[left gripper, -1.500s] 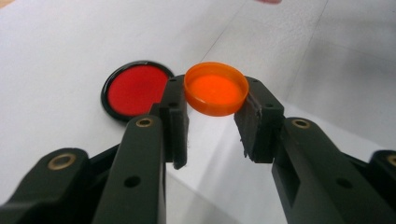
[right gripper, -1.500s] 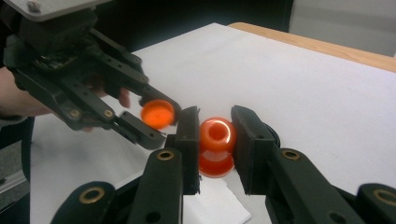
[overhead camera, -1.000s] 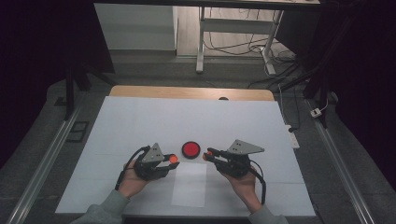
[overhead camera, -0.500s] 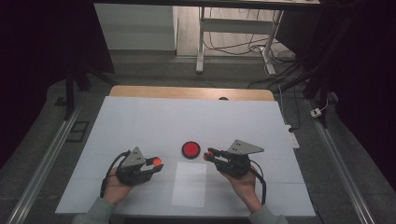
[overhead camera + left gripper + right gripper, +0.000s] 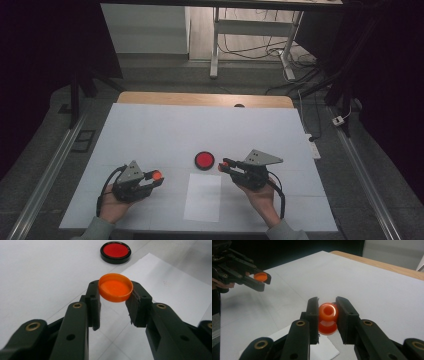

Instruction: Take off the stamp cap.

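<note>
both grippers, left gripper and right gripper, are black with brass-ringed screw holes, grey three-cornered top plates, black trailing cables; grey sleeves at the wrists.

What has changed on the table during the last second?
The left tongs, shut on the orange cap, moved left and toward the person, away from the red dish. The right tongs stayed put, gripping the orange bottle. Dish and paper did not move.

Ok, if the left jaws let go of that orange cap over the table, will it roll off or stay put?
The orange cap looks shallow, wide and flat-based, so it would probably settle rather than roll. It seems thin plastic, likely light, so it may bounce or skid on the smooth white table. Its round rim could slip in the left gripper.
</note>
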`<state>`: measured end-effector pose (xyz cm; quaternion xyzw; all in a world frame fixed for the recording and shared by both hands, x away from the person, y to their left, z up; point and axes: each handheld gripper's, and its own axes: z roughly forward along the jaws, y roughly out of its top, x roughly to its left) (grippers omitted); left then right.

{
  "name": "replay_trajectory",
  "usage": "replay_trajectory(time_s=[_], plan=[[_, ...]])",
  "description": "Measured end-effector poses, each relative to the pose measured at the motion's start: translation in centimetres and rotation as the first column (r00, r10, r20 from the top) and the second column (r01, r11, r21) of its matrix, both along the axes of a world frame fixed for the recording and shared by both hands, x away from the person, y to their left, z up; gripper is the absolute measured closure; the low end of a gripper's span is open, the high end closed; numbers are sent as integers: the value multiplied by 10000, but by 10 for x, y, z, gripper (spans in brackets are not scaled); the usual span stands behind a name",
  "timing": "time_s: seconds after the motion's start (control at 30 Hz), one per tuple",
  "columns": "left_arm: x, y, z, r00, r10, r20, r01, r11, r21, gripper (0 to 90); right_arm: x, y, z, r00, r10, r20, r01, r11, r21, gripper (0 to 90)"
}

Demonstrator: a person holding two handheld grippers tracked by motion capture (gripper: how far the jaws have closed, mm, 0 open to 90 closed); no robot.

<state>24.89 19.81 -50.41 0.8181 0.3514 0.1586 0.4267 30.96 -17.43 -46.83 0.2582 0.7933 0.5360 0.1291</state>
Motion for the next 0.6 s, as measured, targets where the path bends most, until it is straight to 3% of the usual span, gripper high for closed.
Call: replay_trajectory(time_s=[0.23,0.6], plan=[[-3,10,-2,9997,230,-70,-230,9997,-54,643,0,0,0,10000,-4,33,4,10000,-8,720],[-2,11,-4,9996,251,-144,-251,9997,-30,642,0,0,0,10000,-24,50,24,10000,2,720]])
